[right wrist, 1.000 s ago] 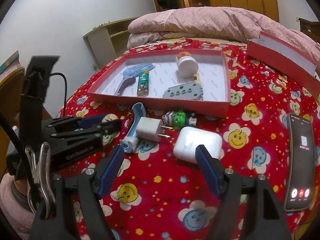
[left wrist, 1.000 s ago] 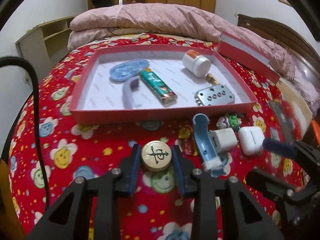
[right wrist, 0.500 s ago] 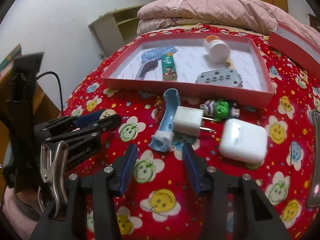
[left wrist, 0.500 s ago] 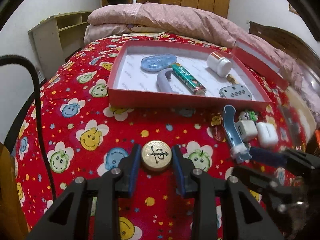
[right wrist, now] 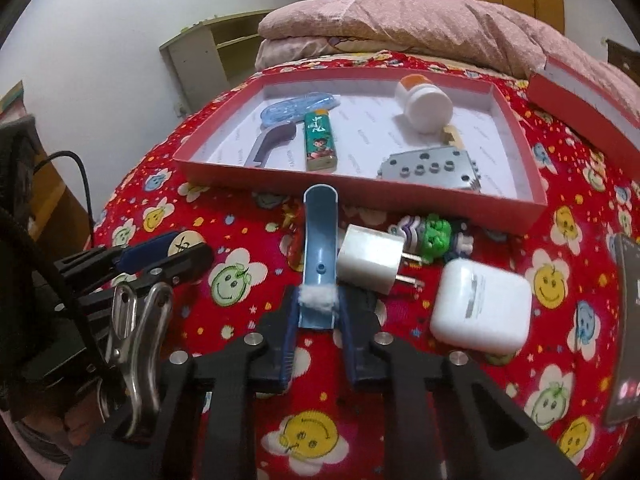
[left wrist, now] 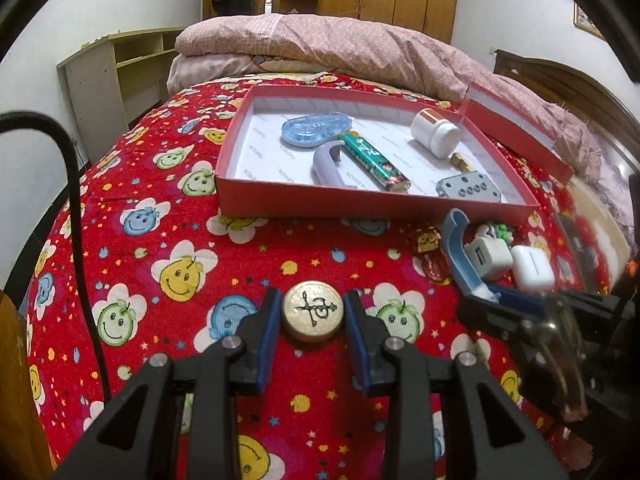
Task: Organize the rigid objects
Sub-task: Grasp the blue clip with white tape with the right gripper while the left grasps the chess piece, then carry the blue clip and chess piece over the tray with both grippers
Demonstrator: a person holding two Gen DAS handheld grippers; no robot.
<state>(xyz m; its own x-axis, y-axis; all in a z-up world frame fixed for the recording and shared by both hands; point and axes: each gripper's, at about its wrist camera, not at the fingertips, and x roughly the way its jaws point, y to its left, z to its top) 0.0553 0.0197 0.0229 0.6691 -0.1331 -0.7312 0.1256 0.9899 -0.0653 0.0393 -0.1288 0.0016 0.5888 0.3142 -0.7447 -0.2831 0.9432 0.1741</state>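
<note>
The left gripper [left wrist: 313, 314] is clamped on a gold disc [left wrist: 313, 315] with a dark brush-stroke character on its face; the character cannot be read. The disc sits between the blue pads above the red smiley-print bedspread [left wrist: 180, 276]. The right gripper [right wrist: 318, 318] has just been closing, and its pads now press the near end of a blue curved handle [right wrist: 318, 248], which carries a white fuzzy strip; the tip of that end is hidden behind the pads.

Just right of the handle lies a white charger [right wrist: 370, 262], prongs pointing right. Beyond it is a green and white figure [right wrist: 434, 236], too small to make out. Near the charger is a white case [right wrist: 482, 310] with a grey label, the print blurred. A phone [right wrist: 626, 332] is cut off at the right edge.

Farther back is the red tray [right wrist: 360, 188], holding a grey handle [right wrist: 272, 142], a green lighter [right wrist: 319, 142] with a cartoon picture and unreadable script, a clear blue case [right wrist: 298, 106], a white bottle [right wrist: 426, 106] on its side, a grey holed plate [right wrist: 428, 168] and a small brass piece [right wrist: 452, 134], partly hidden. The lining's repeated print is illegible. The tray's lid [right wrist: 580, 96] leans on a pink quilt [right wrist: 420, 28].
</note>
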